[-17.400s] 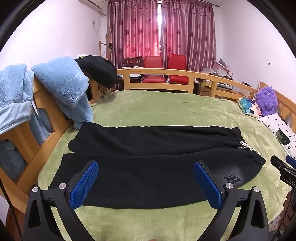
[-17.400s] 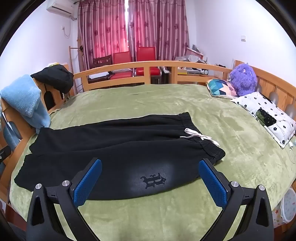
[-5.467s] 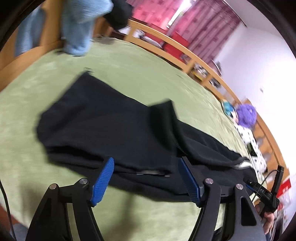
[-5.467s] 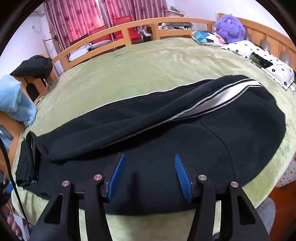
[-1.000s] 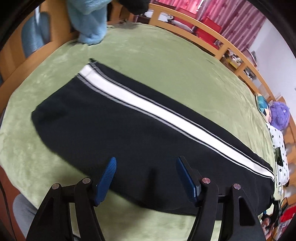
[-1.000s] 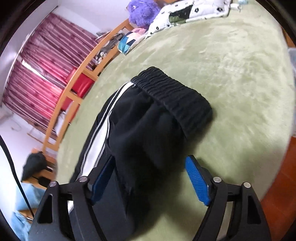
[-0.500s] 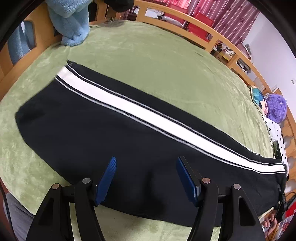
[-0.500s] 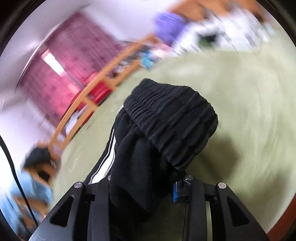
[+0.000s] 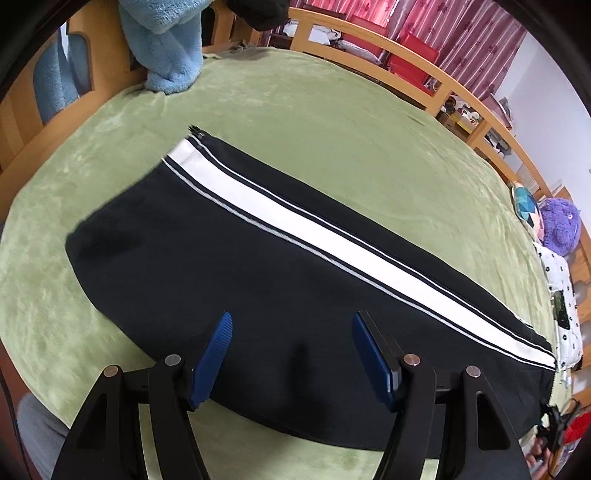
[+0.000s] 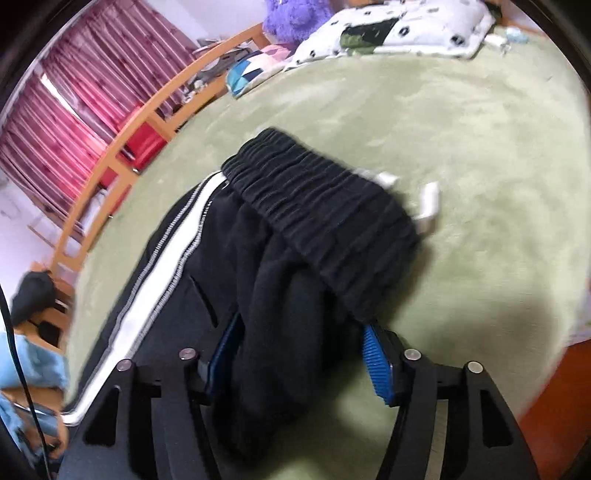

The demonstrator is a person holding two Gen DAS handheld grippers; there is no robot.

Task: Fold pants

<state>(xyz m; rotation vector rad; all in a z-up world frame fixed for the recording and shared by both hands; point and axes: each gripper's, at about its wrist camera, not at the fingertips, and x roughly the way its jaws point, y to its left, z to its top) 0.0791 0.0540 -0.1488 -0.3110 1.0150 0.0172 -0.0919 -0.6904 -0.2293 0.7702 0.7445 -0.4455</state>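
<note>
Pants (image 9: 229, 266) lie lengthwise across the bed (image 9: 332, 122), hem end toward the left rail, waistband (image 10: 321, 225) toward the right. Left gripper (image 9: 291, 350) sits over the near edge of the legs. Right gripper (image 10: 301, 354) straddles bunched cloth just below the waistband. Towel (image 9: 166, 44) hangs on the rail beyond the hems. Plush toy (image 9: 559, 225) and pillow (image 10: 399, 29) lie past the waistband end. Curtains (image 10: 74, 107) behind the far rail.

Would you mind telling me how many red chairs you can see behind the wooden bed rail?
2. In the left wrist view, one red chair stands by the curtains and another red chair is just to its right. The rail may hide more.
</note>
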